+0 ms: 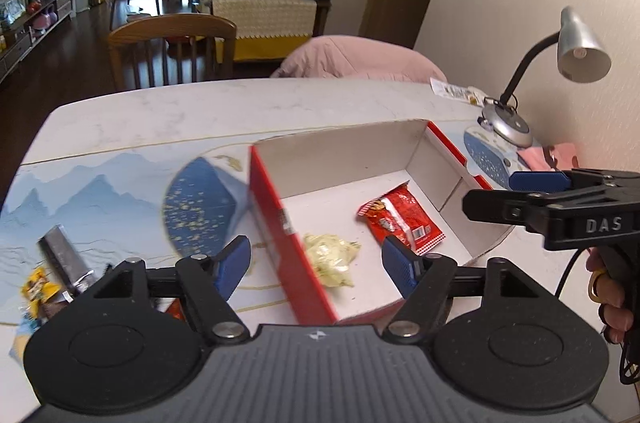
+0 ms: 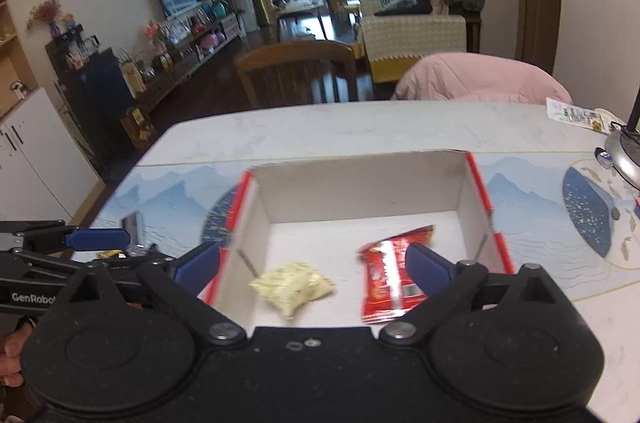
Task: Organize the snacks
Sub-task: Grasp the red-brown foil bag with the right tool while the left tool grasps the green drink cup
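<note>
Both pairs of tongs hang above the table with their jaws spread and nothing between the pads. The left tongs point(image 1: 316, 259) stand moderately wide; the right tongs point(image 2: 316, 269) stand wider, about as far apart as they go.

Ahead of and below both lies an open cardboard box point(image 2: 360, 191) – red outside, white inside – resting on a blue mountain-print mat point(image 1: 100, 191). Two snacks lie on the box floor. A pale yellow packet point(image 2: 294, 287) sits just beyond the right tongs, nearer their left finger; in the left wrist view it point(image 1: 332, 259) shows between the left tongs' fingers, close against the box's red side wall. A red packet point(image 2: 390, 275) lies beside it, partly behind the right finger of the right tongs, and likewise just past the right finger of the left tongs point(image 1: 400, 219).

To the left of the left tongs, outside the box, more snacks wait on the mat – a dark silvery wrapper point(image 1: 66, 257) and a small yellow packet point(image 1: 40, 289), both blurred.

Off to the right of both tongs stands a desk lamp point(image 1: 576, 51) near the wall.
</note>
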A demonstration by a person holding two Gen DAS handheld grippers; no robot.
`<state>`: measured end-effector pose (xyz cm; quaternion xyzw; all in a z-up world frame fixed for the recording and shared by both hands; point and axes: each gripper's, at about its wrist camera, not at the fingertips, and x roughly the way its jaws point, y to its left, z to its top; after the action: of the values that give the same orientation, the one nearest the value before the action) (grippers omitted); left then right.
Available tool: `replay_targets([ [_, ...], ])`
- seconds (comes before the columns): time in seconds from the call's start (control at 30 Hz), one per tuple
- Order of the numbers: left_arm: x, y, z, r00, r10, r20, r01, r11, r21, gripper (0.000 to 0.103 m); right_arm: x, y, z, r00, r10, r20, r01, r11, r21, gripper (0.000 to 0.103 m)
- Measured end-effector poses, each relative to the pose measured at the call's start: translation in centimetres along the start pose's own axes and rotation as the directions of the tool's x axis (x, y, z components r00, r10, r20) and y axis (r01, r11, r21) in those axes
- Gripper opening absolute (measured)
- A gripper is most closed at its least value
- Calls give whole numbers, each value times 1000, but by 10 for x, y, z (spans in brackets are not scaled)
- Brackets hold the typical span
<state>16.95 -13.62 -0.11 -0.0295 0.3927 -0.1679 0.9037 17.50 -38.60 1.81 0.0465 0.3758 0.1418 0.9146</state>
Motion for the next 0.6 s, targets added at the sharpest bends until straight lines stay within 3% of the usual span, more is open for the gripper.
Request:
replay_targets([
  [0.37,-65,64,-43,994,80,68,-78,996,-36,84,-4,73,-24,998,46,43,-44,999,-31,103],
  [0.6,-79,107,-77,993,115,33,-112,989,-98,86,14,116,-46,997,82,-6,-82,996,-47,103],
])
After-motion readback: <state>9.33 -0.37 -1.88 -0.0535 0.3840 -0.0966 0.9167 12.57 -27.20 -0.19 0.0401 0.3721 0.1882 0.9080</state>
